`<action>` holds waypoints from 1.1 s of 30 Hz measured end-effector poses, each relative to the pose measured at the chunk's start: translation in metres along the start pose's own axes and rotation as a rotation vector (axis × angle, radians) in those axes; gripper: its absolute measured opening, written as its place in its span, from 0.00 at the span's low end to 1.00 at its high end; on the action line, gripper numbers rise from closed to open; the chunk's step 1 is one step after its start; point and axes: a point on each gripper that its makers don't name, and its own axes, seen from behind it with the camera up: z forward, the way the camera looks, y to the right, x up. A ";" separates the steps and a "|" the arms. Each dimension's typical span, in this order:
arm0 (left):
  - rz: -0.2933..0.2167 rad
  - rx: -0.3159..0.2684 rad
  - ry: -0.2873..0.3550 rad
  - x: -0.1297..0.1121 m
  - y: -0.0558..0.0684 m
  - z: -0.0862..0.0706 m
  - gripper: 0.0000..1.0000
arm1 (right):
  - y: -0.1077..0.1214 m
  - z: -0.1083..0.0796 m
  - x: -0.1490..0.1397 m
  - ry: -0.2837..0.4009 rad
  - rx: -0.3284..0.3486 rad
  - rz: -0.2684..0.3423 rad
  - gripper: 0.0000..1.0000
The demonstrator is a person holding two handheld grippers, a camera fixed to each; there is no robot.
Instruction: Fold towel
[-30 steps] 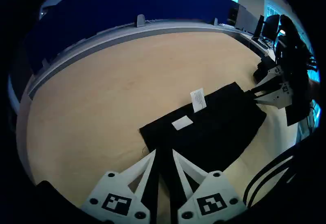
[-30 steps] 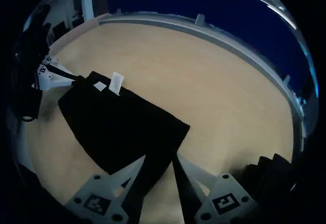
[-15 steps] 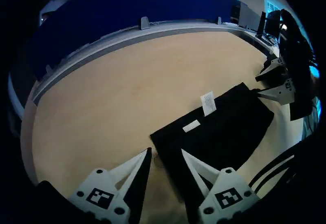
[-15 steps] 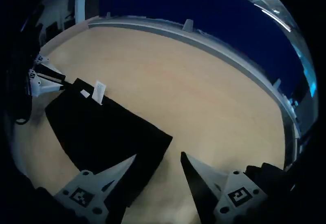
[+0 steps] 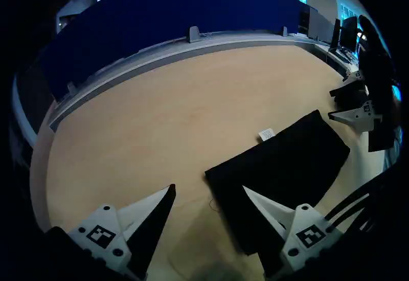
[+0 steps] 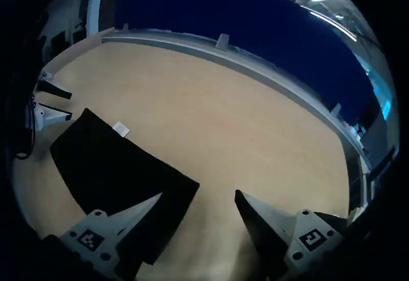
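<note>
Both tools have let go in the last second. The left tool point(image 5: 207, 189), which a second ago was pinched on the near corner of the black towel point(image 5: 286, 168), now has its fingers spread wide. The towel's corner lies loose on the bench point(image 5: 153, 117) between and just beyond them. The right tool point(image 6: 198, 194) has done the same: its fingers stand well apart, and the corner it was gripping lies flat by its left finger. Both tools have also drawn back and risen a little. The towel sits lower and smaller in each view: toward four o'clock in the left gripper view, toward eight o'clock in the right gripper view. It rests flat on the bench as a neat dark rectangle with no raised edge. The white label point(image 5: 266, 134), which had been standing up along the far edge, now pokes out only as a small tab at that edge. Beyond the bench, at twelve o'clock, runs a blue partition point(image 5: 168, 9). Judging by this, one fold has just been laid down and released. Either another fold is due, which means regripping two corners, or the towel is finished; the pictures alone cannot settle which.
</note>
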 end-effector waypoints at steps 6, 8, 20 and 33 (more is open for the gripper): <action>-0.010 -0.004 0.000 -0.001 0.001 -0.006 0.87 | -0.001 -0.006 -0.003 -0.002 0.007 0.006 1.00; -0.013 -0.005 0.002 -0.002 0.002 -0.010 0.87 | -0.002 -0.010 -0.006 -0.003 0.010 0.005 1.00; -0.039 -0.004 -0.010 -0.025 0.012 -0.037 0.87 | -0.016 -0.047 -0.032 -0.011 0.025 0.002 1.00; -0.070 0.005 -0.002 -0.043 0.016 -0.061 0.87 | -0.026 -0.076 -0.056 -0.012 0.033 0.017 1.00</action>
